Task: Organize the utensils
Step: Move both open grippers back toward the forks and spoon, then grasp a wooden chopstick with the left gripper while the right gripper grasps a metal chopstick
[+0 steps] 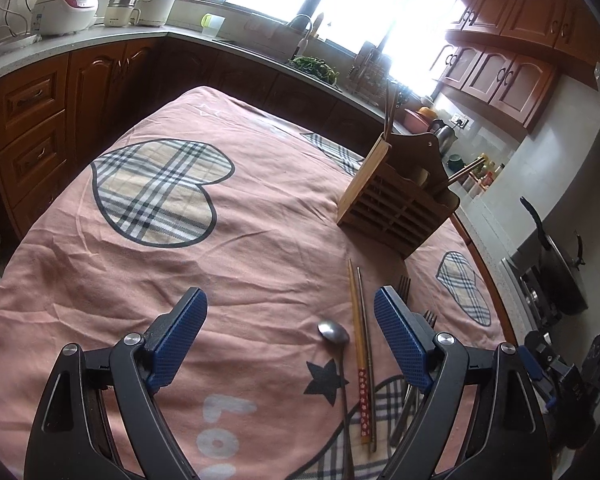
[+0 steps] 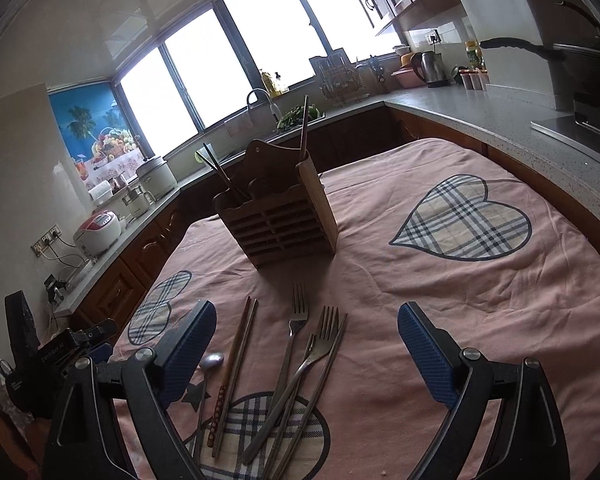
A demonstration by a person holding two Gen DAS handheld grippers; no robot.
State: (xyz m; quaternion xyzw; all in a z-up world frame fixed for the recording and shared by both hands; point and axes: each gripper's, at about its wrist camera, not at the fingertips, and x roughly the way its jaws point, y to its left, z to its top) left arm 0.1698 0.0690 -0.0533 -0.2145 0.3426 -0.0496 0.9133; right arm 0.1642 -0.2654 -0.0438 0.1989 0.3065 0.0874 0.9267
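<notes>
A wooden utensil holder [image 1: 396,204] [image 2: 278,220] stands on the pink tablecloth with a few sticks poking out of it. In front of it lie a metal spoon [image 1: 333,332] [image 2: 212,360], a pair of chopsticks [image 1: 360,340] [image 2: 236,360] and several forks [image 2: 300,344] [image 1: 404,284]. My left gripper [image 1: 290,320] hovers open over the spoon and chopsticks, holding nothing. My right gripper [image 2: 306,334] hangs open above the forks, also holding nothing.
The table's cloth [image 1: 160,260] carries plaid hearts. Kitchen counters [image 2: 500,120] wrap around the table with a rice cooker [image 1: 66,10], a kettle [image 2: 430,66], a dish rack [image 2: 342,80] and a sink. A stove with a pan [image 1: 560,272] sits to the right.
</notes>
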